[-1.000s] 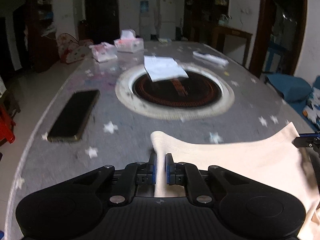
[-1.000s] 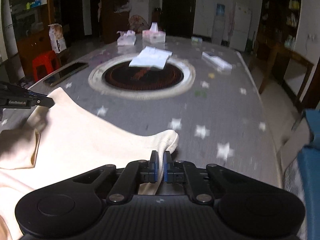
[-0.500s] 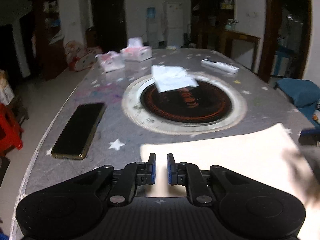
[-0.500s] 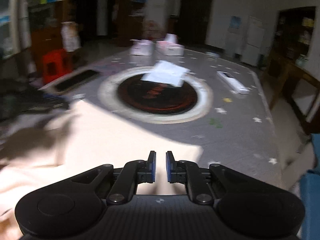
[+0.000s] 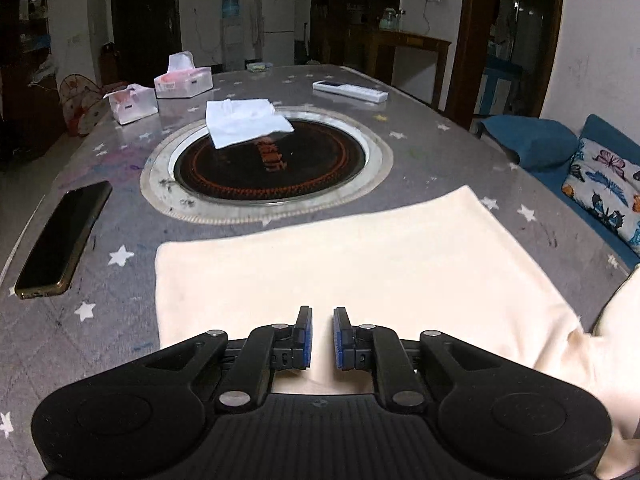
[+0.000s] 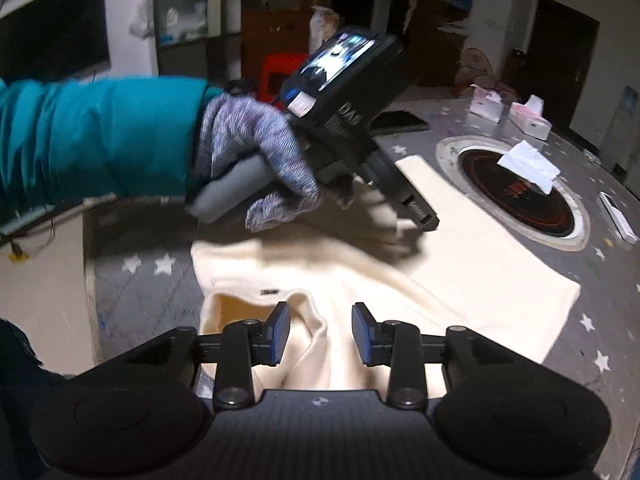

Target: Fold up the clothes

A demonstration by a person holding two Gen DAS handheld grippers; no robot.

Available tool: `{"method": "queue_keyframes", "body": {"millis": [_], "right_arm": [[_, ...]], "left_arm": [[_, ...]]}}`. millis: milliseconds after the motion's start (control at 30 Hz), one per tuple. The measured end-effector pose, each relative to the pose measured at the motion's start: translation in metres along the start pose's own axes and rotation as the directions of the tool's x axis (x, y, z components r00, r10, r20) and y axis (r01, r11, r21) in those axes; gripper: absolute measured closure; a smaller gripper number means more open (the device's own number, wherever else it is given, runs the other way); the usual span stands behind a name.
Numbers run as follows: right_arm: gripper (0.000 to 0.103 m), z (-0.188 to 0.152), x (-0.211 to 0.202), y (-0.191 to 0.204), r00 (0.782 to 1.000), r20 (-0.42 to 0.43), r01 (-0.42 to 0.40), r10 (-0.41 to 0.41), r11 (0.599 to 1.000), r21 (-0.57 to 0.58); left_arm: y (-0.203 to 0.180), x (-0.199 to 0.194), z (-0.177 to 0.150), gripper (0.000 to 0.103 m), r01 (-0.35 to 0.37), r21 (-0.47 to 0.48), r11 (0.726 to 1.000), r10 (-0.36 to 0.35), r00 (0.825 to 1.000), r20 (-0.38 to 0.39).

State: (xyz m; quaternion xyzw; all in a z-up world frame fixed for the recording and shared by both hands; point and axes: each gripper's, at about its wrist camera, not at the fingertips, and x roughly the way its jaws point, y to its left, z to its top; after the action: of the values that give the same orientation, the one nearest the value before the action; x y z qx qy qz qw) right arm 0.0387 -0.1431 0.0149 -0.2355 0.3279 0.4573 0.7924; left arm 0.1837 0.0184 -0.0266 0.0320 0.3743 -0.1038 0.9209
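The cream garment point(image 5: 360, 280) lies flat on the counter point(image 5: 440, 152), its long axis running across both sets of jaws. The left gripper point(image 5: 323, 338) hovers over it, jaws nearly clenched, grasping nothing. The right gripper point(image 6: 320, 334), jaws opening, straddles the collar fold point(image 6: 308, 320), nearer.

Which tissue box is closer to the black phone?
The small tissue box, the one on the left. It sits nearer the phone than the bigger box behind it.
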Motion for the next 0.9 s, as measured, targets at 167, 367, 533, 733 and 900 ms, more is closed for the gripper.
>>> {"method": "queue_keyframes", "body": {"millis": [167,367,533,733,900], "right_arm": [[0.087,-0.005,0.022,0.003,1.0,-0.027,0.005,-0.006,1.0,-0.031],[0.101,-0.016,0.014,0.014,0.999,-0.031,-0.029,0.027,0.998,-0.062],[0.101,-0.027,-0.001,0.034,0.998,-0.051,-0.046,0.041,0.993,-0.113],[0.091,-0.039,-0.009,0.036,0.999,-0.021,-0.048,0.048,0.999,0.007],[0.09,-0.049,-0.045,0.014,0.998,0.058,0.006,-0.015,0.987,0.159]], "left_arm": [[0.001,0.0,-0.002,0.09,0.007,-0.001,1.0,-0.007,1.0,0.004],[0.001,0.0,-0.004,0.089,0.005,-0.001,1.0,-0.005,1.0,0.013],[0.001,0.001,-0.005,0.089,-0.004,-0.007,1.0,0.004,0.999,0.032],[-0.002,-0.002,-0.007,0.089,-0.03,-0.011,0.999,0.031,0.999,0.044],[-0.016,-0.029,-0.015,0.089,0.005,0.002,1.0,-0.005,0.997,0.083]]}}
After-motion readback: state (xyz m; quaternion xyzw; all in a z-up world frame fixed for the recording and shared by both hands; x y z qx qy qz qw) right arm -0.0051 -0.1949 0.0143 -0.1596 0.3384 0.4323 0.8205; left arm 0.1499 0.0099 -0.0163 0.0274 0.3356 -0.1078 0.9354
